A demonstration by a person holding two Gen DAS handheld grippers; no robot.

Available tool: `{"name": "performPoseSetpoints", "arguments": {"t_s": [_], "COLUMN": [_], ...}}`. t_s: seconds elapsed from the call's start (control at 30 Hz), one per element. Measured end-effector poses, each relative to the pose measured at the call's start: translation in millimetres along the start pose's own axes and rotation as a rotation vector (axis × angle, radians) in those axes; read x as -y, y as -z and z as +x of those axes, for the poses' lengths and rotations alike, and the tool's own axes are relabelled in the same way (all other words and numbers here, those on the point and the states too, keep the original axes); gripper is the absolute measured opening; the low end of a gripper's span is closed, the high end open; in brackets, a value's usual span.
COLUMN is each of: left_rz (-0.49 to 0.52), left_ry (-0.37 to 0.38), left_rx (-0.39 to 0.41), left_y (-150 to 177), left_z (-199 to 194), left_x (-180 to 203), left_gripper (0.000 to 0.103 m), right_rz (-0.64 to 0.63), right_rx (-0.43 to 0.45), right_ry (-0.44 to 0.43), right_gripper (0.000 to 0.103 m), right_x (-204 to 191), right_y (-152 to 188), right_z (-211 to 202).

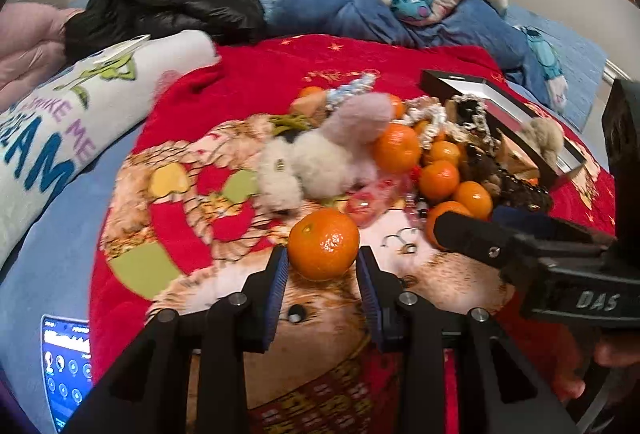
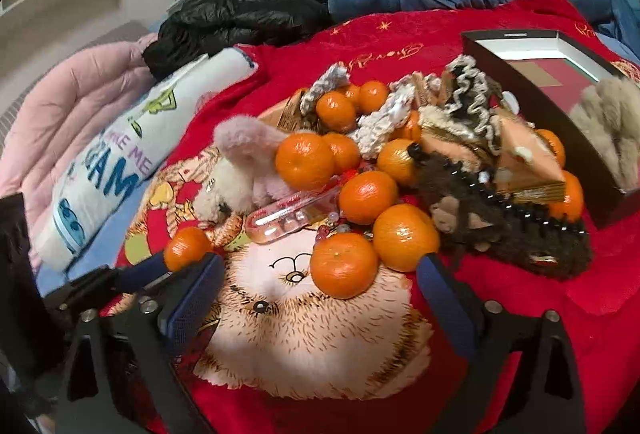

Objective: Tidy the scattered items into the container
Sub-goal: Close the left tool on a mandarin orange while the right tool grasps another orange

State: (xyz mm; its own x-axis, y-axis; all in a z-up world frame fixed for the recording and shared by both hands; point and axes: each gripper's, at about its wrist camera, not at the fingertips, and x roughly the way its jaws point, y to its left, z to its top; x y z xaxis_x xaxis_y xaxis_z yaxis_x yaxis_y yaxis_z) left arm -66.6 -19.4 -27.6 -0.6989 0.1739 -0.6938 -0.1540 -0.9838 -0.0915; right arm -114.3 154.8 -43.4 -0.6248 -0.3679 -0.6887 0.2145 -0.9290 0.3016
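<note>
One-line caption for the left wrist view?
Left gripper holds a mandarin above the red blanket, beside scattered toys.

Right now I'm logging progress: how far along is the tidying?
Barely begun. The box holds only a beige fluffy item. The left claw grips one tangerine; the right claw stands open. The pile of tangerines, scrunchies and plush toys remains.

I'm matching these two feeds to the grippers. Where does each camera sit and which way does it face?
Left wrist: on the left gripper, angled down at the red blanket; jaws grip a tangerine; right gripper crosses in.
Right wrist: on the right gripper, angled down at the pile; jaws open around another tangerine.
Shared: the held tangerine, dark box, plush toy.
</note>
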Motion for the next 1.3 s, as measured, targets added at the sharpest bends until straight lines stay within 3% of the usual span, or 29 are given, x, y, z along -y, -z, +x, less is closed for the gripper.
{"name": "performPoseSetpoints", "arguments": {"t_s": [0.27,0.5,0.77,1.1,1.3], "left_rz": [-0.034,-0.049,-0.034,-0.036,-0.027], "left_ry": [0.000,0.015,0.057,0.056,0.043], "left_rx": [0.000,0.011,0.014,0.014,0.011], "left_y": [4,1,0,-3,-2], "left_z": [-4,-5,-6,-2,0], "left_x": [-16,-11,1,3,5], "left_gripper": [0.036,0.036,0.036,0.036,0.036], "right_rz": [-0.031,-0.019,-0.017,-0.004,-0.005], "right_rx": [0.001,-0.053,-0.047,-0.034,-0.031], "right_ry": [0.079,0.106,0.135,0.188,0.164], "right_gripper": [0.094,0.081,0.077,0.055,0.042], "right_x": [-7,-2,-2,1,1], "right_y": [2,5,7,8,8], "right_z": [8,22,22,20,16]}}
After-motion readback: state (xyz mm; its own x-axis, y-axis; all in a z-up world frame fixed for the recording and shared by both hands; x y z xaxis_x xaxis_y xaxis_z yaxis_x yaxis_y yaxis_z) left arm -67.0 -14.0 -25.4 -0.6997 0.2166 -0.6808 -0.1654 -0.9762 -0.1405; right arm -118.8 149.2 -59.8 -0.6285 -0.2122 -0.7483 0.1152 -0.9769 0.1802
